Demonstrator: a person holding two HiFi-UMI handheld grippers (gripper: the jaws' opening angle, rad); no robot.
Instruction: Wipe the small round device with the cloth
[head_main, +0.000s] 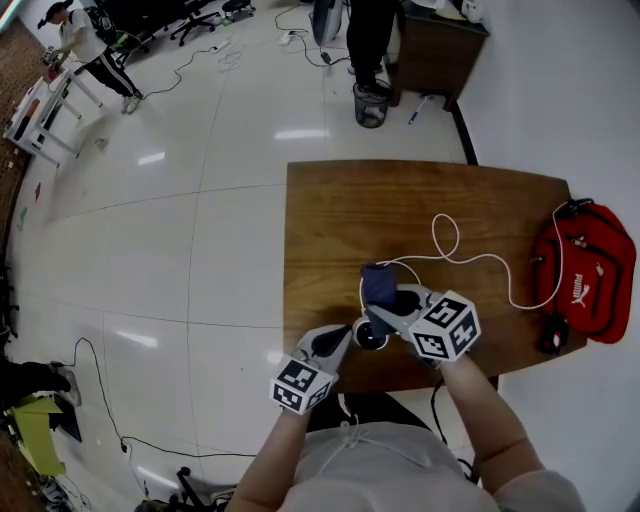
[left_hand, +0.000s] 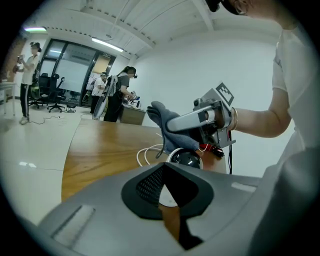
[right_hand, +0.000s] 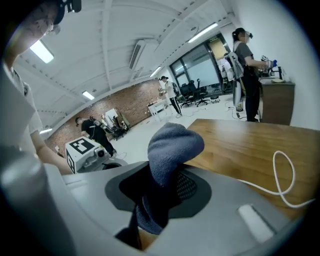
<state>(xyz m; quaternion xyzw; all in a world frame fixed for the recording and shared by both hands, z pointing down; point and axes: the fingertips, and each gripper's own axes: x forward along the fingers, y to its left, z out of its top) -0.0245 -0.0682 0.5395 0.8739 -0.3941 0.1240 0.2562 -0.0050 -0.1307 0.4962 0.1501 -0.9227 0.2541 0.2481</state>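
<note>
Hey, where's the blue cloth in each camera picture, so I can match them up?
Head view: cloth, table's near middle.
Left gripper view: cloth at centre, above the round device.
Right gripper view: cloth at centre, clamped between the jaws.
Shared landmark: white cable.

Table (head_main: 330, 210) open leftward; white cable (head_main: 470, 258), apparently flat, loops at right.

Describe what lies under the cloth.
The device, its dark dome showing, is just below the cloth. The cloth hides part of its top; its base is hidden behind the left gripper.
</note>
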